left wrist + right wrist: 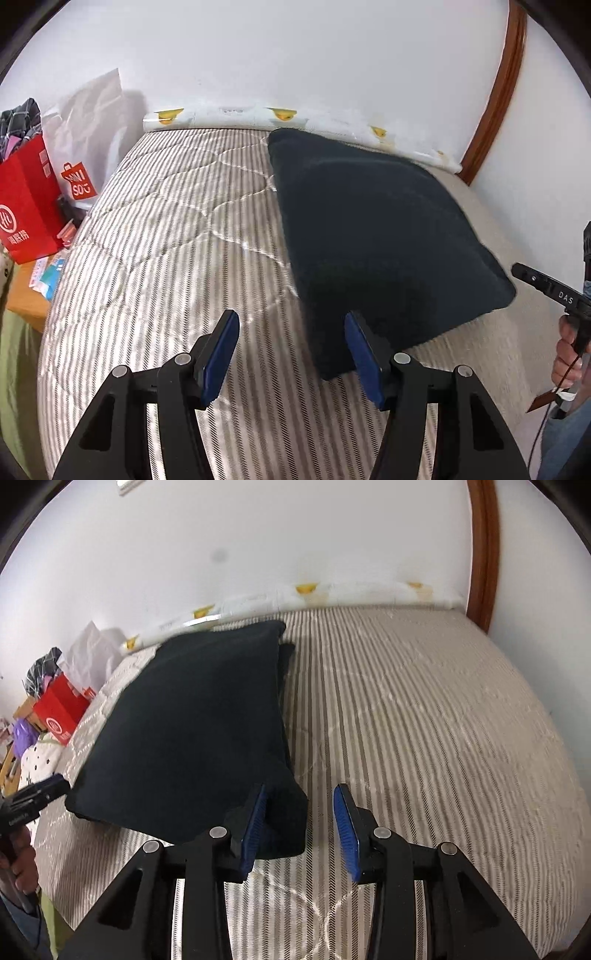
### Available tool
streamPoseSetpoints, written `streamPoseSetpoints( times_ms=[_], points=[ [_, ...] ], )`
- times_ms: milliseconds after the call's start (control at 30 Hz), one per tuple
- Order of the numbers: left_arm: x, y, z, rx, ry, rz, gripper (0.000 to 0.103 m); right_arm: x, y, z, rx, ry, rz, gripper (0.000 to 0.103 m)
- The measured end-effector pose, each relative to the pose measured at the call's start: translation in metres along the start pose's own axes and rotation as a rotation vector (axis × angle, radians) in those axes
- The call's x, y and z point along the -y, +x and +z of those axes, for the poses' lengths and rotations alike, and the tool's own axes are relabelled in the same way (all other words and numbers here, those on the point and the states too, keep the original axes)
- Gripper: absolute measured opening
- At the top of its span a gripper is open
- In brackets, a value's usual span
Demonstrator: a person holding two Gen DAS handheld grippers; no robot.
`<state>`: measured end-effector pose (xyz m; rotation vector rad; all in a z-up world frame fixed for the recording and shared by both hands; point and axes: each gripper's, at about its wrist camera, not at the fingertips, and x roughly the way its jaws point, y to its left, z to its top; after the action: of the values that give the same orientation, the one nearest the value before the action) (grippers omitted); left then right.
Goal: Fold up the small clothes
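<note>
Nearest the lens, the left gripper (pixel 291 354) stood with its blue pads (pixel 218 360) apart over the striped bed (pixel 166 240), nothing pressed between them; the near corner of the folded dark garment (pixel 369 236) lay just beside its right pad. The right gripper (pixel 301 830) also had its pads parted, the garment's (pixel 192 720) near corner lying loose against the left one, unclamped. The garment lay flat on the bed, towards the wall. A hand (pixel 565 354) held the right gripper's handle at the edge of the left view. A red bag (pixel 26 210) and a white shopping bag (pixel 88 122) stood beside the bed's far side.
</note>
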<state>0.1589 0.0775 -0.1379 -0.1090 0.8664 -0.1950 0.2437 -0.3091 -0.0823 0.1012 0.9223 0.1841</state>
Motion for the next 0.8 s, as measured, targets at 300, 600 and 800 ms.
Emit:
streamPoseSetpoints(
  times_ms=[300,600,800],
  points=[
    [0.02,0.009,-0.007,-0.009,0.075,0.032,0.061,-0.065,0.014,-0.015,0.032,-0.201,-0.067,0.037],
    [0.012,0.011,-0.038,-0.074,0.141,0.039,0.051,-0.013,-0.001,-0.054,-0.033,-0.121,-0.086,0.038],
    [0.013,0.015,-0.034,-0.035,0.072,-0.007,0.049,-0.018,0.009,-0.067,-0.051,-0.071,0.039,0.038]
  ],
)
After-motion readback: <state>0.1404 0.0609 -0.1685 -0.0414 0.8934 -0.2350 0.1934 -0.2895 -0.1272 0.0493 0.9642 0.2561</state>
